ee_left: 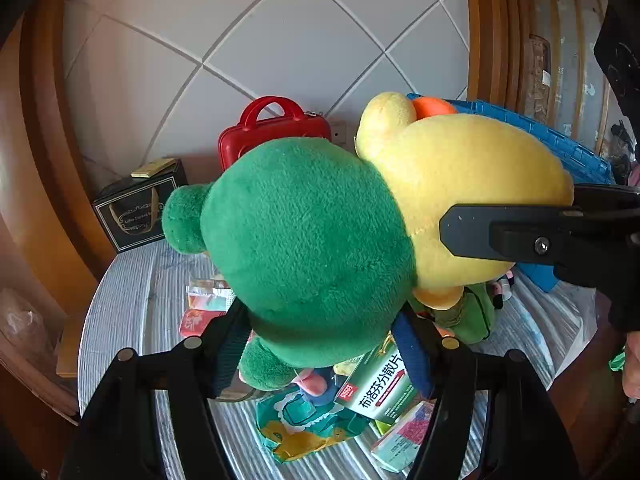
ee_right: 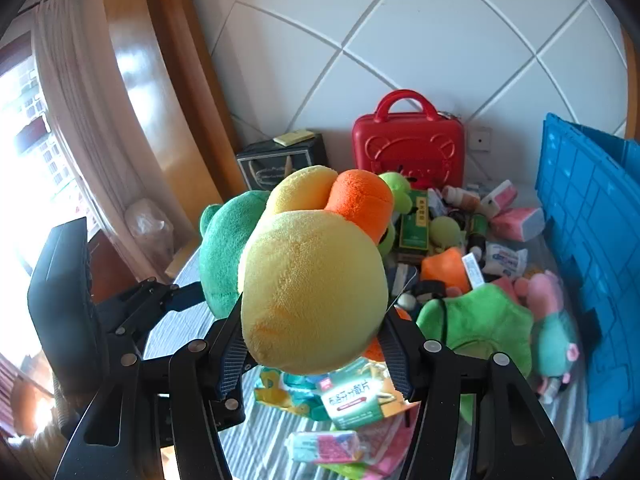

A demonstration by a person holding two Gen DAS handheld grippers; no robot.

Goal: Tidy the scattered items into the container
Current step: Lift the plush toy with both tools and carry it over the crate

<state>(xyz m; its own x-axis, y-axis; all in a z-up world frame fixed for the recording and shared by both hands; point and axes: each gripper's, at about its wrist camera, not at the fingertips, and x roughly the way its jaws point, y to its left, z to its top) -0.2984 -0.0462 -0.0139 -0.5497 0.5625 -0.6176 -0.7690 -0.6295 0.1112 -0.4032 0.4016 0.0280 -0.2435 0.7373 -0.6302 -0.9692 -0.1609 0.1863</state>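
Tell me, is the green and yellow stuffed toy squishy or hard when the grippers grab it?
Probably squishy: the plush toy looks fuzzy and rounded, and the right gripper seems to dent its yellow end. Likely light too, and unlikely to slip from the left gripper.

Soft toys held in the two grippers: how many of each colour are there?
Green soft toy, in the left gripper: 1
Yellow soft toy, in the right gripper: 1
Total: 2
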